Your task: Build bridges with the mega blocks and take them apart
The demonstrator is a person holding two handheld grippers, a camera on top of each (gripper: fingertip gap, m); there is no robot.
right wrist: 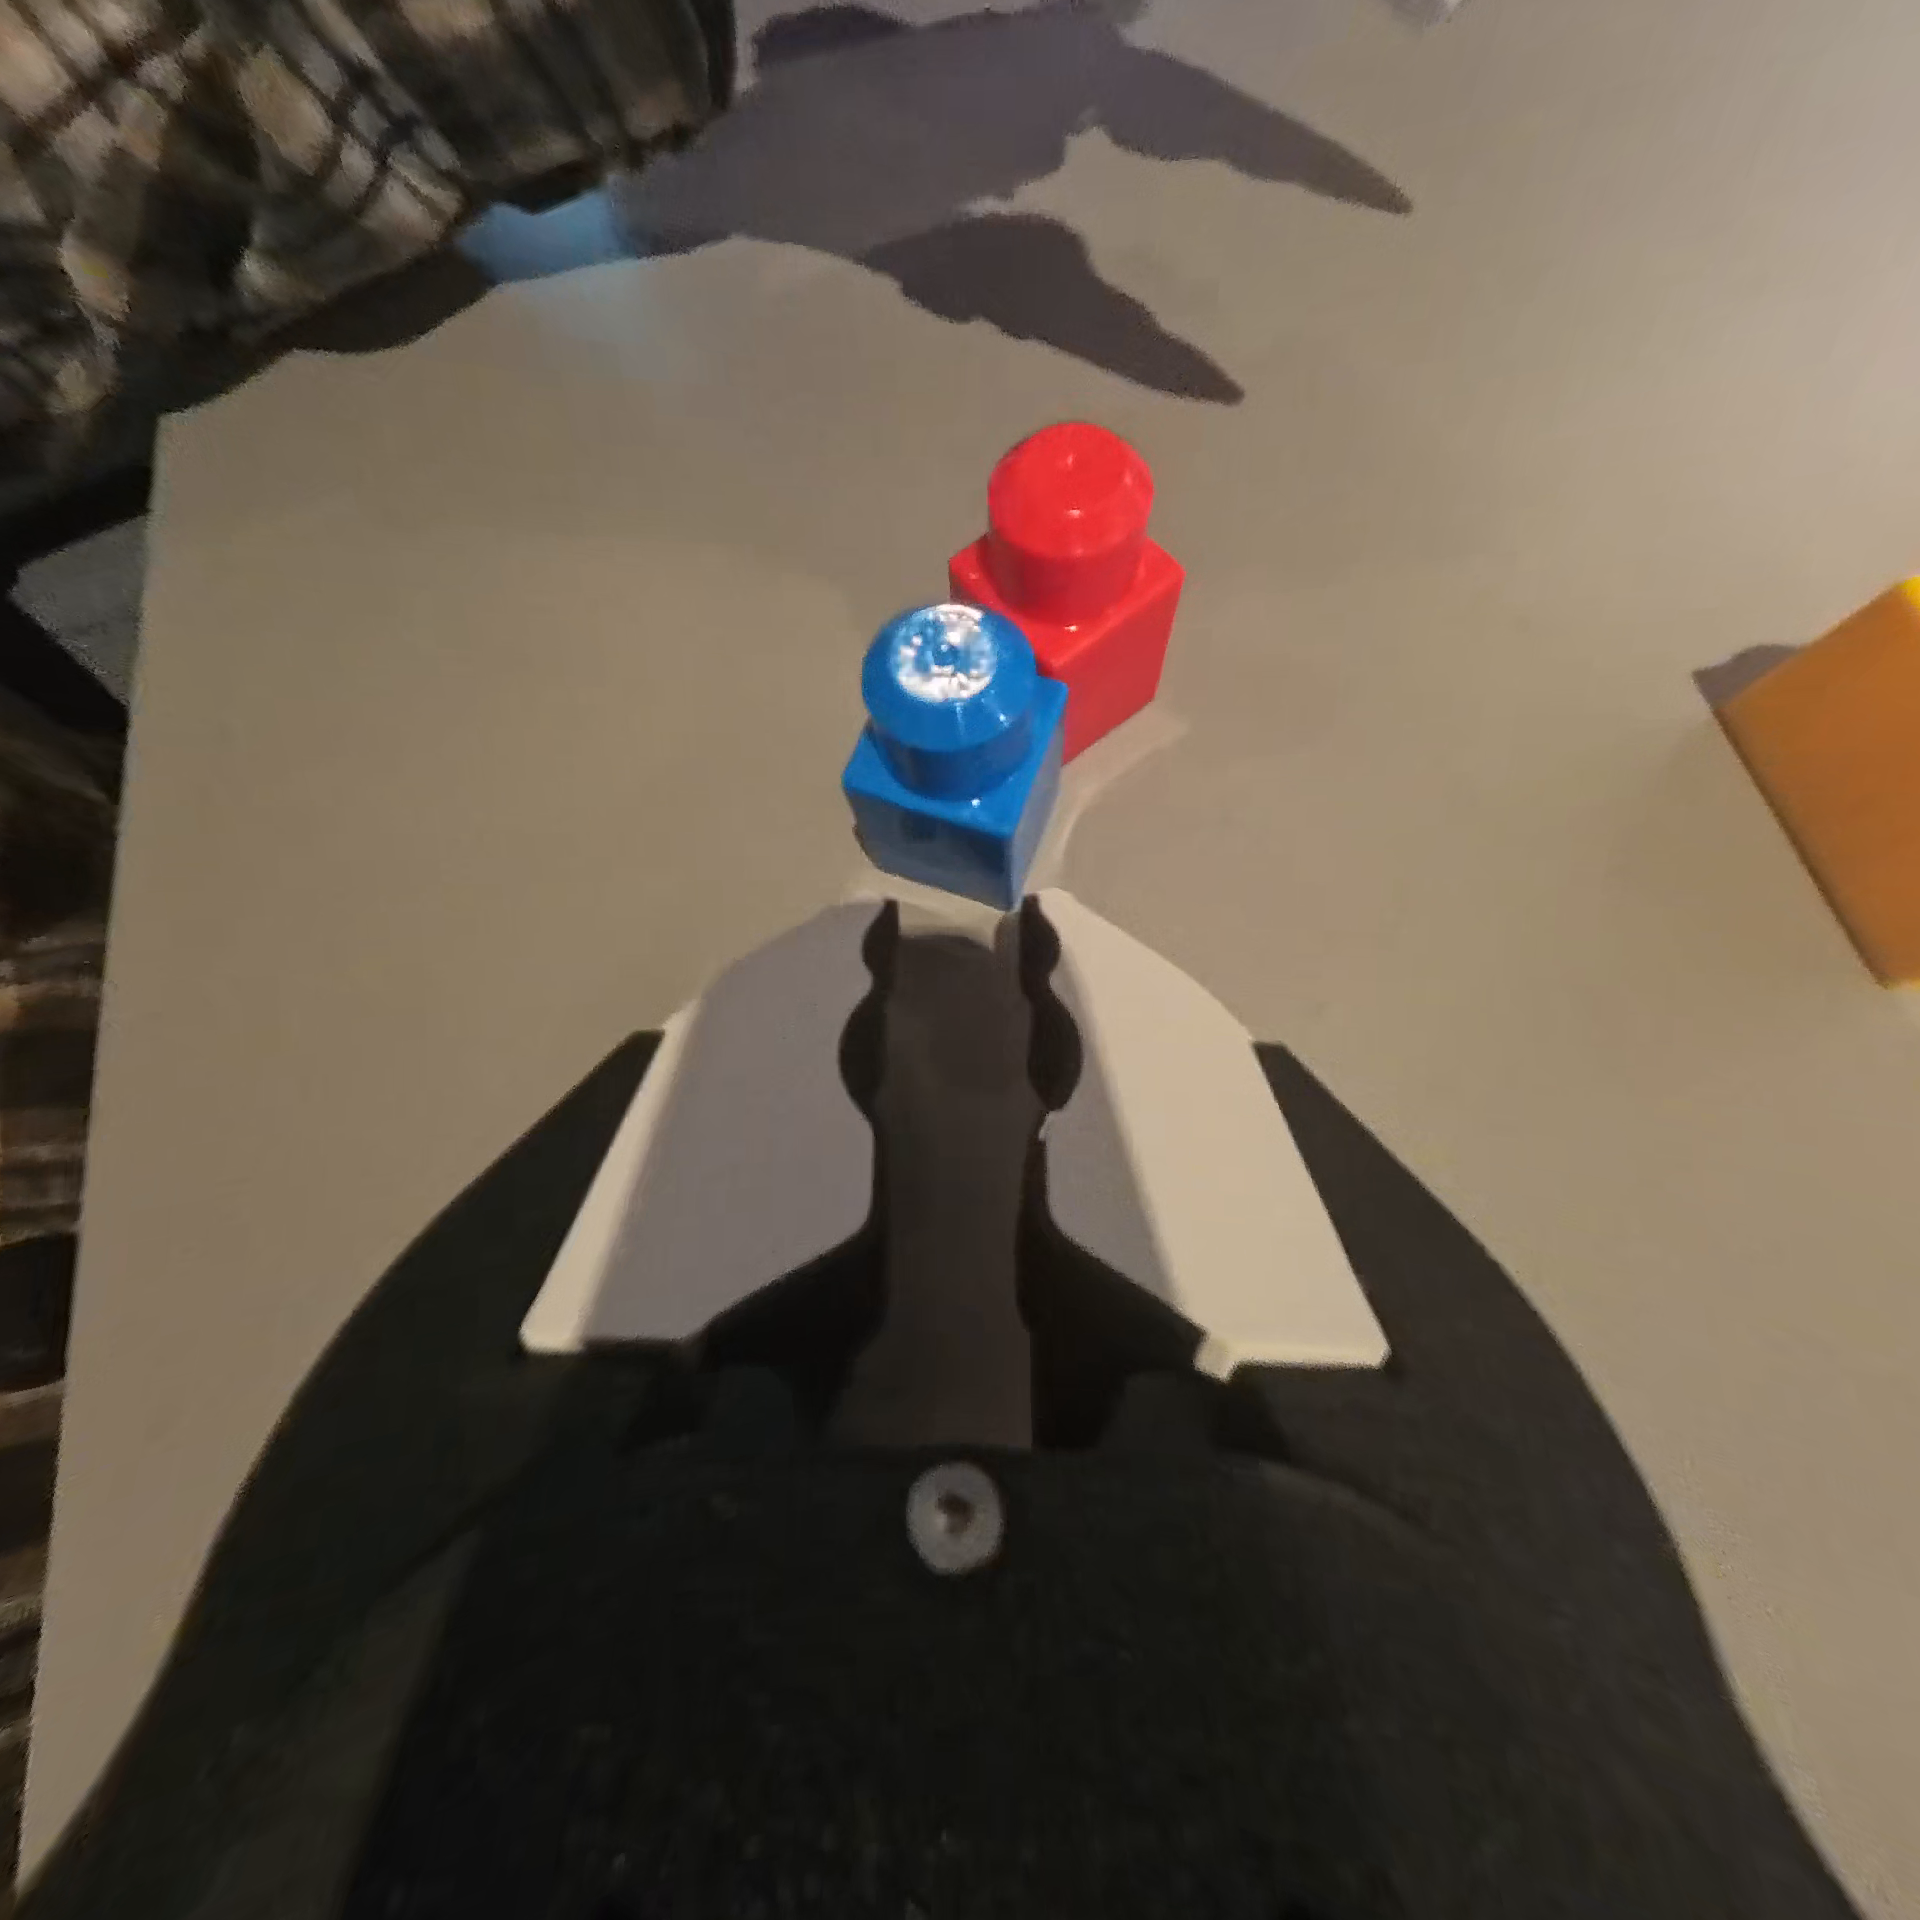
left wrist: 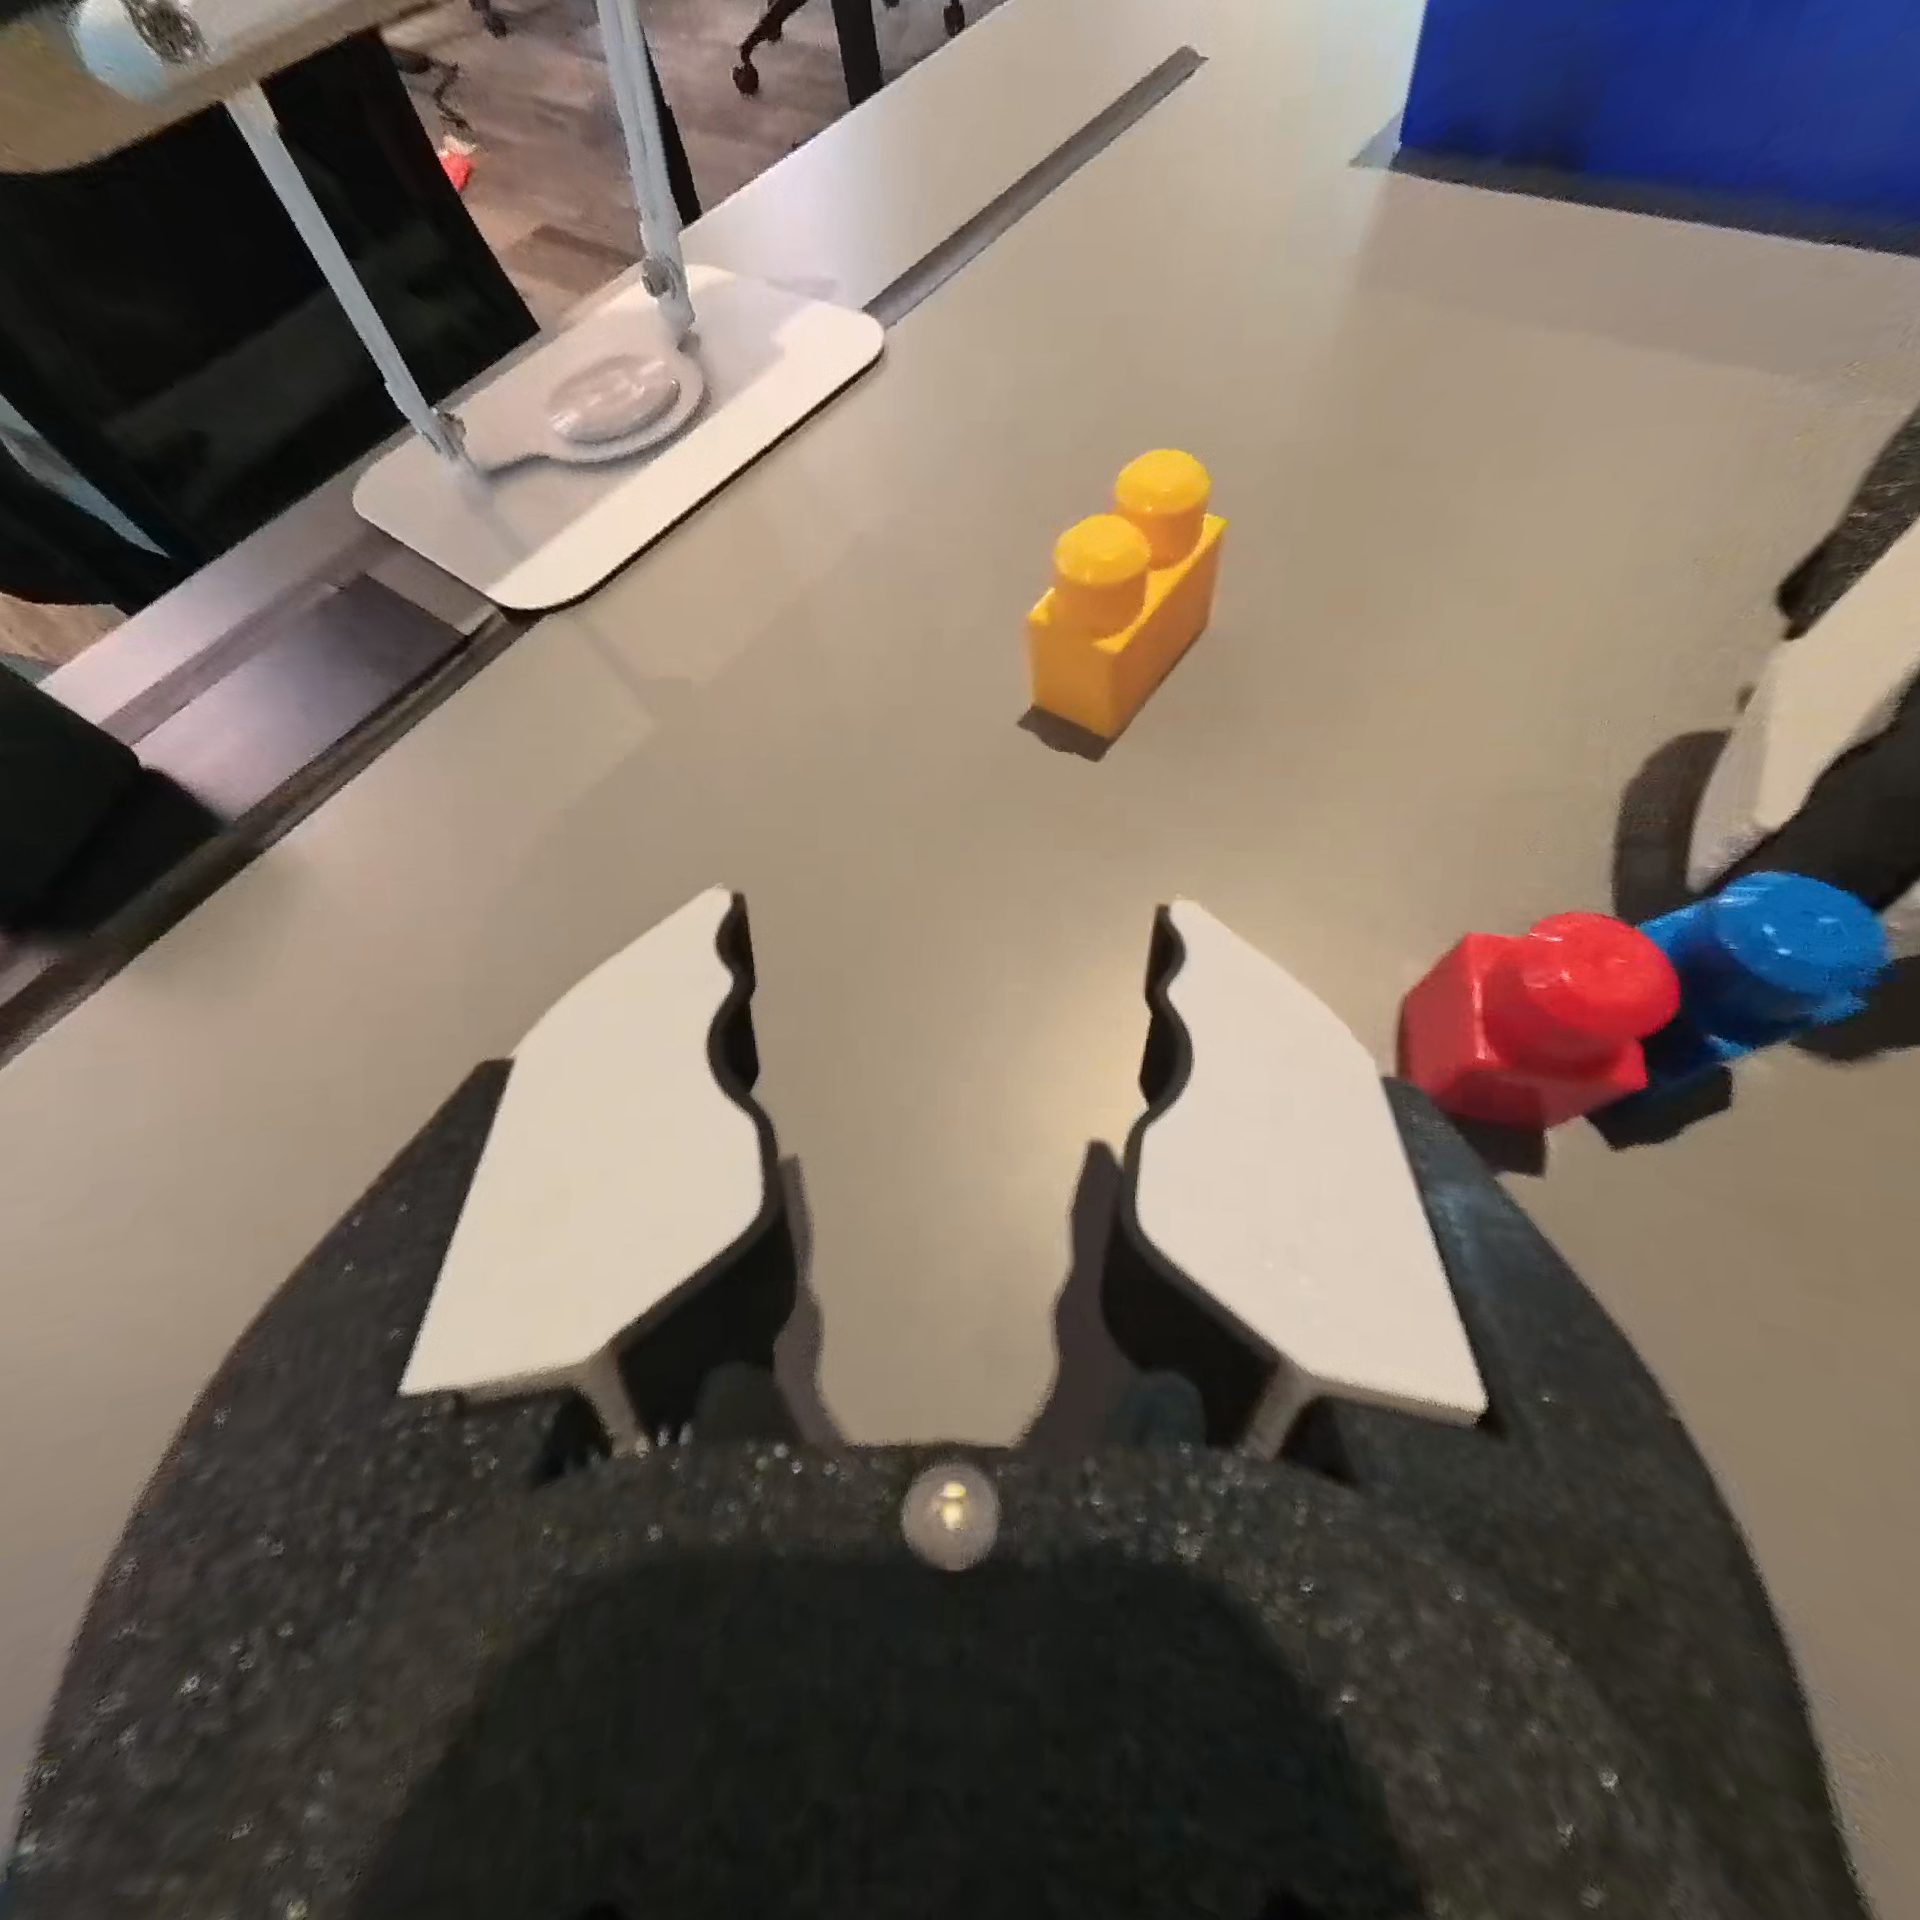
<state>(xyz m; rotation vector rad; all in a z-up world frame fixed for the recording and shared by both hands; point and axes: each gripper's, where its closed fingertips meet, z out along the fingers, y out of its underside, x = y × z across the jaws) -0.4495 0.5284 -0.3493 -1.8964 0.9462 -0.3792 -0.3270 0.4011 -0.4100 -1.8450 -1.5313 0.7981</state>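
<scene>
Small blue single-stud plastic block [right wrist: 951, 764] is pinched at right hand-held gripper [right wrist: 954, 914] tips, beside red single-stud plastic block [right wrist: 1081, 603]; left hand-held gripper [left wrist: 951, 914] is spread, nothing held.

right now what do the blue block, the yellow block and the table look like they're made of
Blue block: looks like glossy moulded plastic, bright glare on its stud. Yellow block: likely the same plastic, smoother and duller sheen. Table: smooth grey top, probably laminate, with soft reflections; the core is not visible.

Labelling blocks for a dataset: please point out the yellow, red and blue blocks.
yellow block [left wrist: 1117, 634], left wrist view, its near side face.
red block [right wrist: 1070, 509], right wrist view, its single stud.
blue block [right wrist: 951, 821], right wrist view, its body below the stud.
</scene>
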